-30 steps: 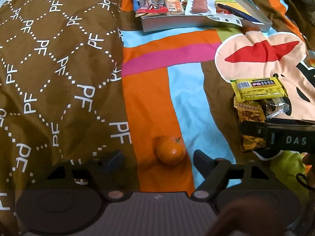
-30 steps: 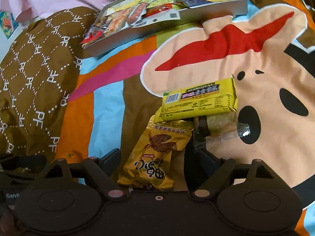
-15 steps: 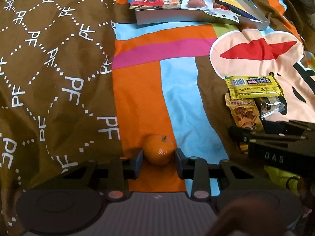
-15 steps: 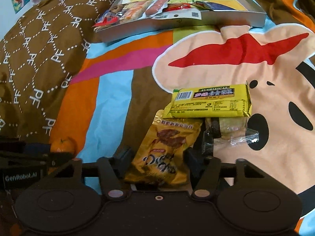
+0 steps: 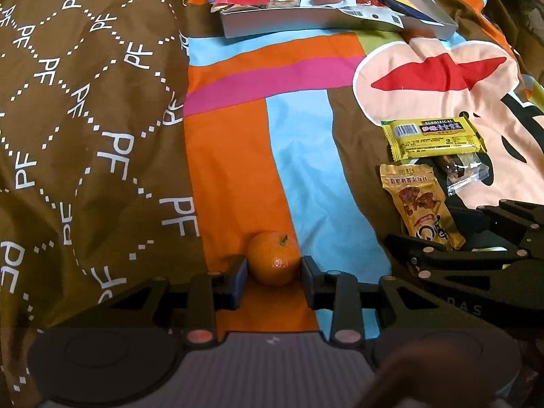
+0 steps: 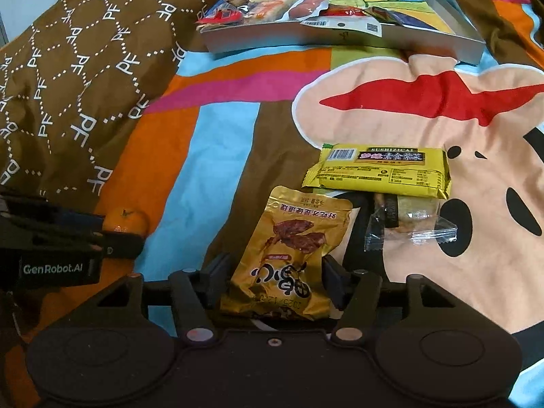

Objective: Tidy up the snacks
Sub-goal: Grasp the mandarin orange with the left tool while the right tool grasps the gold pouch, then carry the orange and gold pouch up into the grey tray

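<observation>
Both tools narrowed | left tool (image 5: 273, 273) clamps tangerine (image 5: 273, 257) | right tool (image 6: 276, 280) clamps gold pouch (image 6: 292, 255)

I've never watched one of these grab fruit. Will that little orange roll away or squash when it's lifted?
The orange is round, so it could roll if nudged. It probably holds firm: the left gripper has fingers on both sides. It looks small, likely light.

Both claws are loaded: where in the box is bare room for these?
The box's right half, past the blue packet, is bare. Its left end is crowded with the red packet and sausages.
</observation>
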